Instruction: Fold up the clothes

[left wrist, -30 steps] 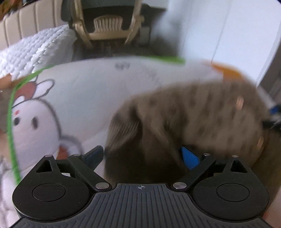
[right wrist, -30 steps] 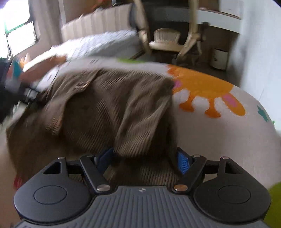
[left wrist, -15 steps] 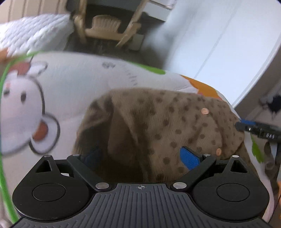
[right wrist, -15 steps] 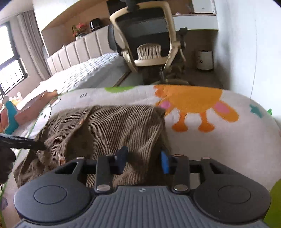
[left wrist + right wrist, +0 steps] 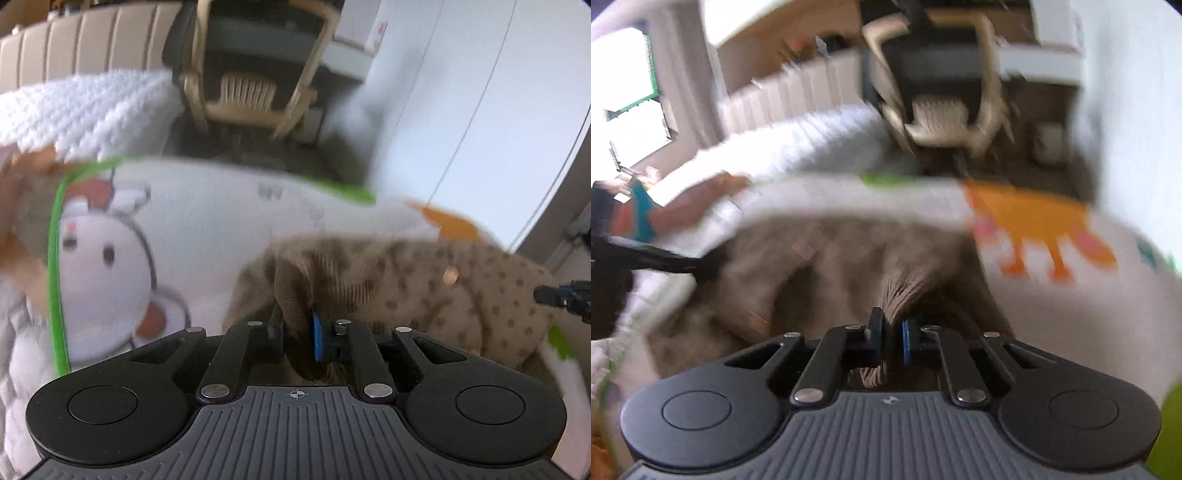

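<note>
Left wrist view, left gripper (image 5: 297, 328) closing on brown cardigan (image 5: 424, 291), right gripper (image 5: 889, 334) pinching it, office chair (image 5: 251, 74) beyond

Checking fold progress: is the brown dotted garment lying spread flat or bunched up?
Bunched up, not flat. The brown garment humps on the printed mat, a pleated fold pinched in the left tongs, which are closing on it; another in the right tongs.

Cartoon-print mat (image 5: 207, 236), beige office chair (image 5: 251, 92), white knitted bedspread (image 5: 85, 107), bright window (image 5: 624, 96)

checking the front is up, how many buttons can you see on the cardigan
1 clear button on the spotted cardigan, toward its right in the left wrist view. Blur and folds may hide others.
</note>
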Motion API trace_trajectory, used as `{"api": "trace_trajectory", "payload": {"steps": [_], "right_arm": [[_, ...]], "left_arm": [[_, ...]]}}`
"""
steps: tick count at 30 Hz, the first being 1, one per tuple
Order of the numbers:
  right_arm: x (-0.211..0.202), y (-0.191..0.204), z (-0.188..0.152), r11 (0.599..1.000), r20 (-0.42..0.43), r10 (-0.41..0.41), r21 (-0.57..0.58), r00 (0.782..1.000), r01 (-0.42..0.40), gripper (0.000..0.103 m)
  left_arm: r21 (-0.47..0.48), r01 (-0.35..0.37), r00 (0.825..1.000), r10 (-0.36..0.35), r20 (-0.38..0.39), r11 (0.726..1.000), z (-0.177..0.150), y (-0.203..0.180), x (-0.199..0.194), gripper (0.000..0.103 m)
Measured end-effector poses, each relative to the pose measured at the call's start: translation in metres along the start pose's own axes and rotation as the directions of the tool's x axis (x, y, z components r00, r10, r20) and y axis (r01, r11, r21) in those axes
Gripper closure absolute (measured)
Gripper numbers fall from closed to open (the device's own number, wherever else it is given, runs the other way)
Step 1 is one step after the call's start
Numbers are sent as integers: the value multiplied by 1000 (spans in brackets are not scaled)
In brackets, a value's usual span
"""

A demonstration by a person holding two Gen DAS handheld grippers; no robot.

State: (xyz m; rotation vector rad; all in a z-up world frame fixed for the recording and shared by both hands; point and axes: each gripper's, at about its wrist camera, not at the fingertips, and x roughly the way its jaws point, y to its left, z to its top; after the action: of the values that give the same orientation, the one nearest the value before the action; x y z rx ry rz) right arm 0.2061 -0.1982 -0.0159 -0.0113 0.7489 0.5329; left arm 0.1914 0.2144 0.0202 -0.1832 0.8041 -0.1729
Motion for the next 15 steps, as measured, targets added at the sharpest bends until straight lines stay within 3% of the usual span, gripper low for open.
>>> {"api": "trace_trajectory", "payload": {"steps": [1,2,5,6,8,11,13,15], "right_arm": [[5,-5,-6,1000,-23,-25,10,999,25,92],[5,-10,-8,999,-25,-46,10,999,46,85],[-14,-10,0,995,40,-95,-30,995,96,78],[-21,-6,5,994,74,-98,-50,992,102,77],[-31,3,18,993,138,-79,-80,987,91,73],[-21,19,40,993,192,-3,-112,981,25,60],[7,31,46,990,174,42,-141,984,-17,59],[43,40,44,985,115,38,-169,993,-19,59]], "left_arm": [[5,-5,999,5,-42,1000,-9,1,8,81],[11,-8,997,9,-75,1000,-19,2,13,77],[52,0,997,4,-75,999,-30,1,4,68],[58,5,998,-1,-62,998,-27,1,-3,63],[87,18,1000,-17,-12,996,-20,-4,-22,44],[125,59,993,-71,91,990,-4,-17,-45,28],[133,105,982,-124,141,985,6,-28,-43,22],[121,122,984,-136,116,985,8,-38,-17,22]]}}
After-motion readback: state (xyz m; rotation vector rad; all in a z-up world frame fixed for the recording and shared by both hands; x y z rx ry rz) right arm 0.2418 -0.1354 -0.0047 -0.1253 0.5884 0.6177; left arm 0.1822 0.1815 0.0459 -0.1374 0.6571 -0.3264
